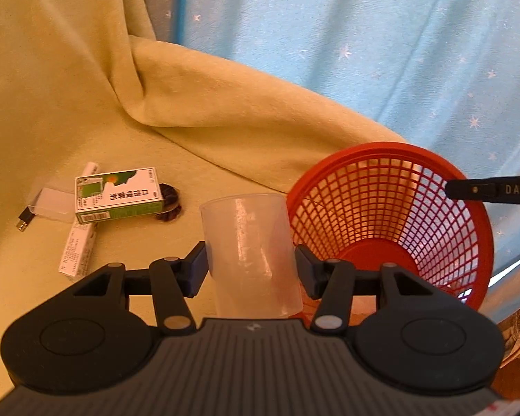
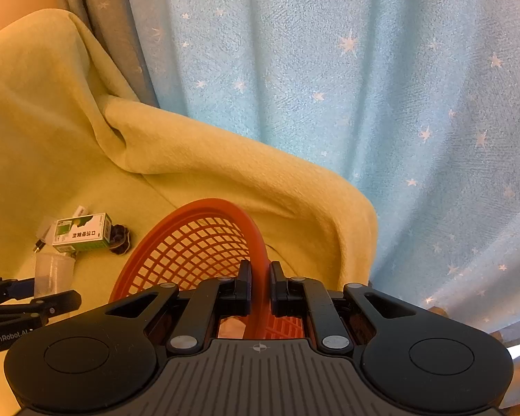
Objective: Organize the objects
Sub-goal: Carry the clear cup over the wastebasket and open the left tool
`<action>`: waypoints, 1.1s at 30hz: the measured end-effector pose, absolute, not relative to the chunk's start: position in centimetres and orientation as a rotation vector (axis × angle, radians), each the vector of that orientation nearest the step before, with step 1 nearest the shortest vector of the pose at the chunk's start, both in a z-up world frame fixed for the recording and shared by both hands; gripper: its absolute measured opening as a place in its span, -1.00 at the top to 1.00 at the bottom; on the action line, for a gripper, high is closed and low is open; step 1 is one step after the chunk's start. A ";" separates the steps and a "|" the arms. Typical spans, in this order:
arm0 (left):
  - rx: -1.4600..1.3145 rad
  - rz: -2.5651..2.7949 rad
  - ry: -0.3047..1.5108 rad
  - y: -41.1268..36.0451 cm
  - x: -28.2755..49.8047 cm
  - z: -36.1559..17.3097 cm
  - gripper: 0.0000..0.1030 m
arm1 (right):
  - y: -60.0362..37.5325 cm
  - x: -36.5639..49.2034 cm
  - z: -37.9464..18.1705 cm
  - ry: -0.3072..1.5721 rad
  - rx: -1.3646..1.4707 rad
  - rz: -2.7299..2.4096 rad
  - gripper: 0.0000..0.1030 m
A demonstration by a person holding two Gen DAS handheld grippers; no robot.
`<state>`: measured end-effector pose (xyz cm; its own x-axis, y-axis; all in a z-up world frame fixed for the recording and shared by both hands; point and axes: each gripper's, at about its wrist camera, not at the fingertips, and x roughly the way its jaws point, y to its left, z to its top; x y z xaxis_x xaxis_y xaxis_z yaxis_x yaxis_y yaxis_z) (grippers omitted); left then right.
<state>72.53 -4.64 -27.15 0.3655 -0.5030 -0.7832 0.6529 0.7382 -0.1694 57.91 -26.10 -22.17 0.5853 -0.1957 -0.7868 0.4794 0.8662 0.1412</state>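
Presently listed, largest first: yellow blanket (image 1: 69, 104), draped under everything. Red mesh basket (image 1: 391, 215), tipped on its side, its rim pinched between the closed fingers of the right gripper (image 2: 260, 286). Translucent plastic cup (image 1: 253, 253), upright, clamped between the pads of the left gripper (image 1: 251, 270), just beside the basket mouth. Green-and-white box (image 1: 119, 194), lying flat, well left of the cup.
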 end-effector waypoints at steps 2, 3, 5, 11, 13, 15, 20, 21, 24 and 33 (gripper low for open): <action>0.177 -0.755 0.938 -4.7 72.3 -27.2 0.06 | -26.1 57.9 -22.2 0.861 0.357 -0.403 0.88; 0.176 -0.756 0.938 -4.7 72.2 -27.3 0.06 | -26.1 57.9 -22.2 0.861 0.358 -0.403 0.88; 0.172 -0.763 0.942 -4.7 72.0 -27.3 0.06 | -26.1 57.9 -22.2 0.861 0.356 -0.403 0.88; 0.175 -0.787 0.944 -4.9 71.5 -27.6 0.06 | -26.0 57.8 -22.2 0.859 0.355 -0.402 0.88; 0.175 -0.793 0.945 -5.0 71.4 -27.6 0.06 | -26.1 57.8 -22.2 0.859 0.356 -0.402 0.88; 0.173 -0.802 0.948 -5.1 71.3 -27.7 0.06 | -26.1 57.8 -22.2 0.859 0.356 -0.402 0.88; 0.178 -0.826 0.959 -5.6 71.0 -28.0 0.06 | -26.1 57.8 -22.2 0.859 0.356 -0.401 0.88; 0.178 -0.834 0.964 -5.7 70.9 -28.1 0.05 | -26.1 57.8 -22.2 0.860 0.355 -0.401 0.88; 0.172 -0.851 0.984 -6.1 70.9 -28.4 0.05 | -26.0 57.9 -22.1 0.860 0.351 -0.399 0.88; 0.158 -0.874 1.021 -6.3 70.5 -28.8 -0.11 | -25.8 58.1 -22.1 0.862 0.345 -0.393 0.88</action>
